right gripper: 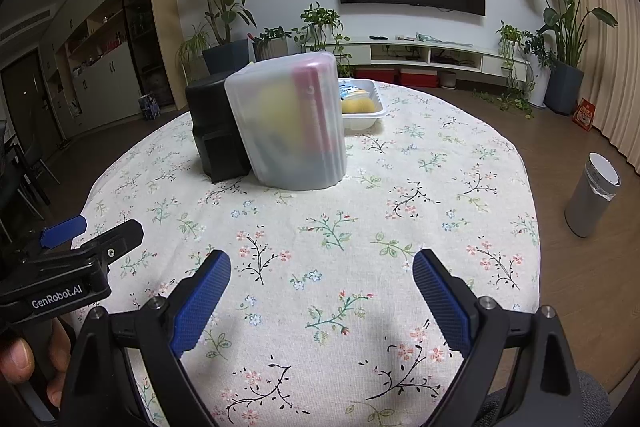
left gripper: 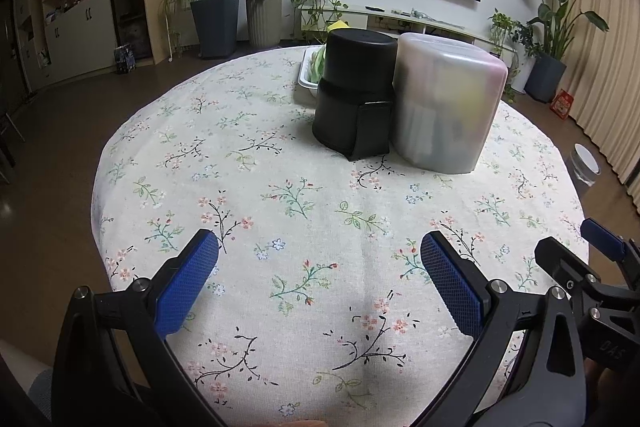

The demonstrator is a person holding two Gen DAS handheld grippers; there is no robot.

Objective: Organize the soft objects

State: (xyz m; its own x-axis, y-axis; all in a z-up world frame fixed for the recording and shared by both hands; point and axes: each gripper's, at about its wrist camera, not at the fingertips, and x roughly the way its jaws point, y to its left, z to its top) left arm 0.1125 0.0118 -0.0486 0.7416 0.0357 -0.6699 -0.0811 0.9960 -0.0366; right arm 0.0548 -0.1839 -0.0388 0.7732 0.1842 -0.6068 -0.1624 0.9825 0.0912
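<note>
- My left gripper (left gripper: 319, 259) hovers low over the near part of the surface (left gripper: 248, 187), its fingers (left gripper: 188, 279) spread wide with nothing between them.
- Well ahead of it, a black container (left gripper: 354, 95) stands upright, its long axis vertical, with a flat tab or pocket on its lower front facing me. I cannot tell whether it holds anything.
- Touching its right side is a frosted translucent bin (left gripper: 446, 103), also upright, though it seems to lean a little toward the black one. Blurred yellow and pink shapes show through the wall; I take these for soft objects, but cannot make out how they lie.
- Behind both, partly hidden, is a white tray (right gripper: 366, 109) with soft-looking yellow and pale blue items; a green one shows from the left view. The tray's long side runs roughly across my view.
- My right gripper (right gripper: 322, 267) sits beside the left one, fingers (right gripper: 202, 301) likewise apart and empty. A hand (right gripper: 28, 359) grips the left tool at the edge of this view.
- Risks, as I judge them: the tray is behind two tall containers, so reaching straight in could knock either over, and they would likely go together since they touch. Approaching around the right side looks safer.
- The cloth on the surface could drag and bunch if a container is pushed rather than lifted.
- Soft items may squash or slip from a shallow pinch.
</note>
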